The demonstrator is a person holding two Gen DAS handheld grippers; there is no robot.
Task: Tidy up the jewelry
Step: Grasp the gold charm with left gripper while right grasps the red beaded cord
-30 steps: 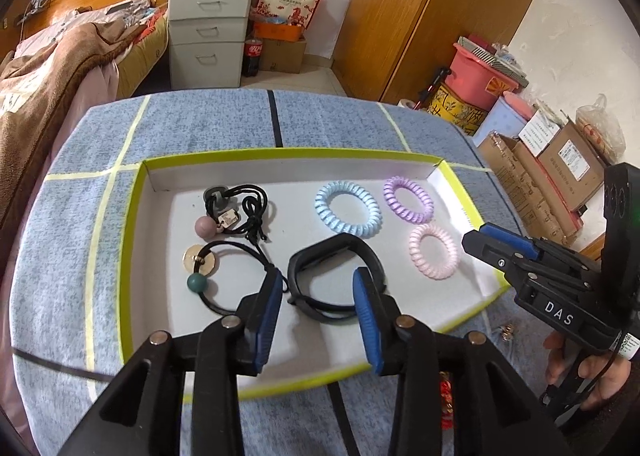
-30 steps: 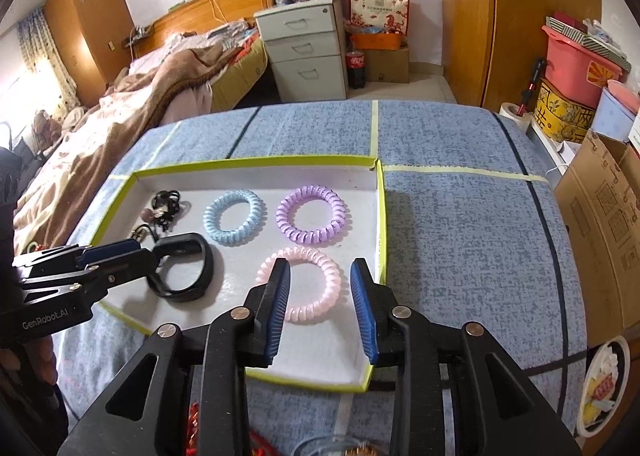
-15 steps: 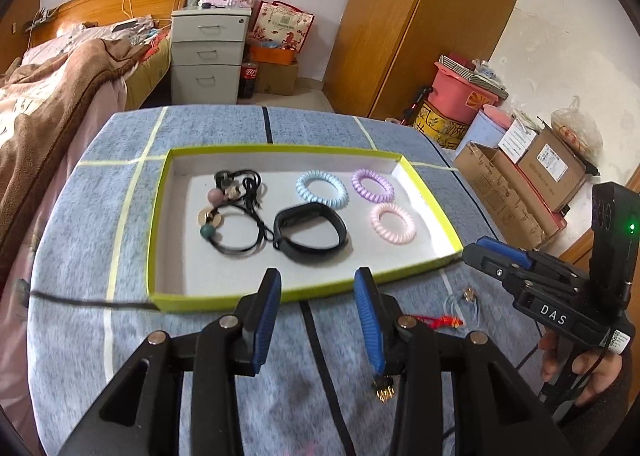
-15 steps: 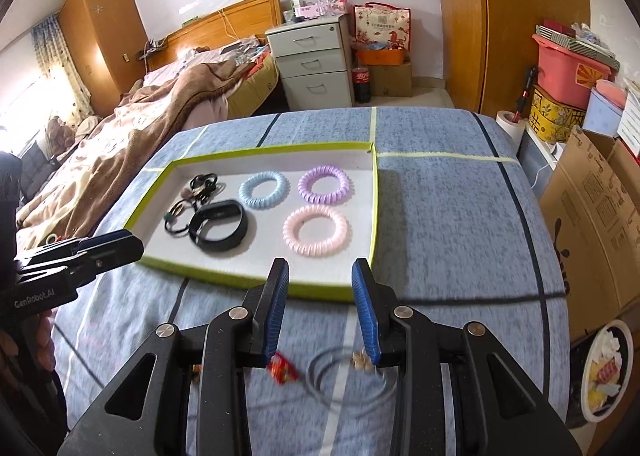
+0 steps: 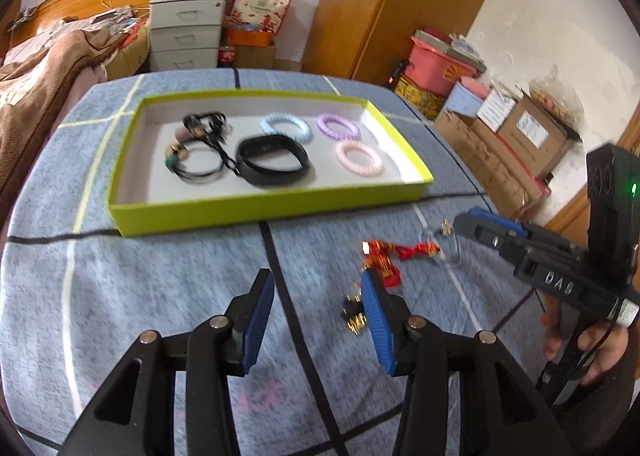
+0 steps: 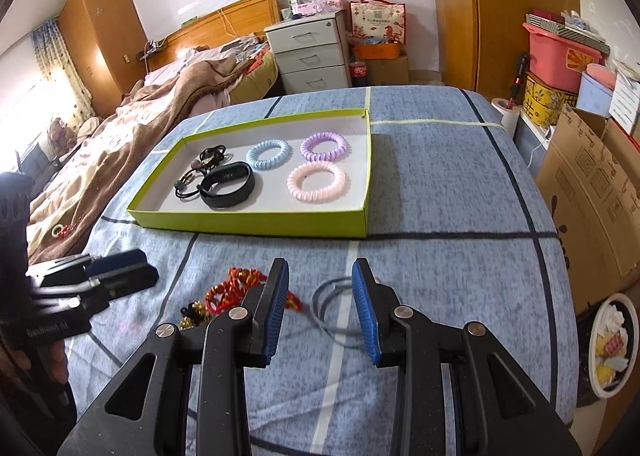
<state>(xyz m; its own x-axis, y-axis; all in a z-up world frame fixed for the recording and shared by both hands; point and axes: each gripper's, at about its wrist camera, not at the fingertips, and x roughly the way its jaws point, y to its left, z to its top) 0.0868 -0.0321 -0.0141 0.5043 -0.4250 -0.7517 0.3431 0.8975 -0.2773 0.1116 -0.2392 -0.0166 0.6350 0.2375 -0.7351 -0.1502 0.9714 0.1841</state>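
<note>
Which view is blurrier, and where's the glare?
Left wrist view: motion blur smears the tray and red ornament; the right gripper is soft too. Right wrist view: sharper on the tray; only the left gripper smears. Window at left blows out. Both: fisheye bending, dark corners.

The left black two-finger gripper with blue ribbed pads (image 5: pixel 318 298) is tilting downward, its jaws spreading wider with nothing between them. The right black gripper with blue ribbed pads (image 6: pixel 320 288) is angling down alongside it, jaws standing partly apart, gripping nothing. A bare hand (image 5: pixel 592 344) is clutching its handle.
</note>
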